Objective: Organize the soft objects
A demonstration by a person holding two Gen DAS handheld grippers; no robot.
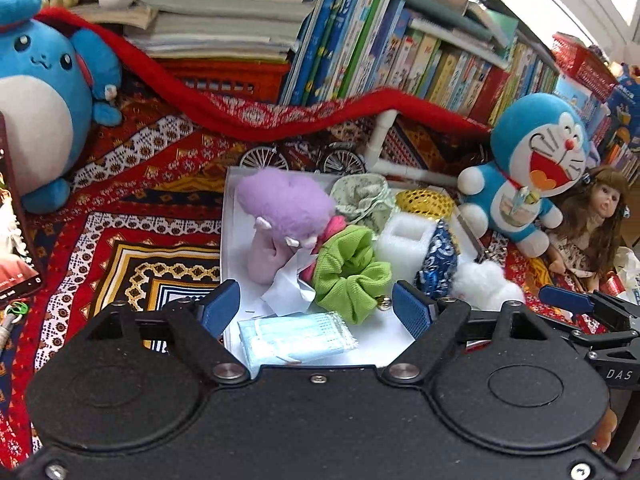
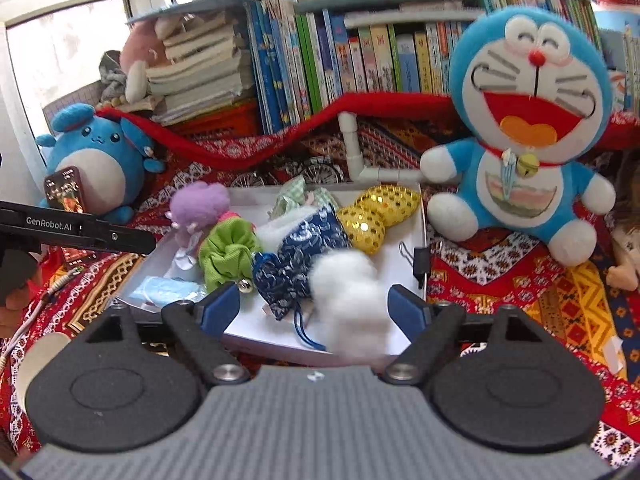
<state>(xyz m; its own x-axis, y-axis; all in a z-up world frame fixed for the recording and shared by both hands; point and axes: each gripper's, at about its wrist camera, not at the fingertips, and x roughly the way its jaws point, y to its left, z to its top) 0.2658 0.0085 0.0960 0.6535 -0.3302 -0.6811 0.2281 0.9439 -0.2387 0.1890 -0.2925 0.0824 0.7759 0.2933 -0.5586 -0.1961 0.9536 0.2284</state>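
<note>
A white tray (image 1: pixel 230 240) on the patterned cloth holds a purple plush (image 1: pixel 286 204), a green scrunchie (image 1: pixel 352 272), a pack of blue masks (image 1: pixel 292 338), a blue patterned pouch (image 1: pixel 438 266), a gold sequin piece (image 1: pixel 424 200) and a white cotton wad (image 1: pixel 486 282). My left gripper (image 1: pixel 316 308) is open and empty above the tray's near edge. My right gripper (image 2: pixel 310 308) is open; the cotton wad (image 2: pixel 352 304) lies between its fingers, untouched. The pouch (image 2: pixel 296 264), scrunchie (image 2: pixel 228 254) and tray (image 2: pixel 404 256) also show there.
A Doraemon plush (image 2: pixel 524 128) sits right of the tray, a doll (image 1: pixel 596 216) beside it. A blue round plush (image 1: pixel 40 96) stands at the left with a phone (image 2: pixel 66 196). Books (image 1: pixel 400 56), a red scarf (image 1: pixel 280 116) and a toy bicycle (image 1: pixel 304 158) lie behind. A binder clip (image 2: pixel 420 260) is on the tray's right rim.
</note>
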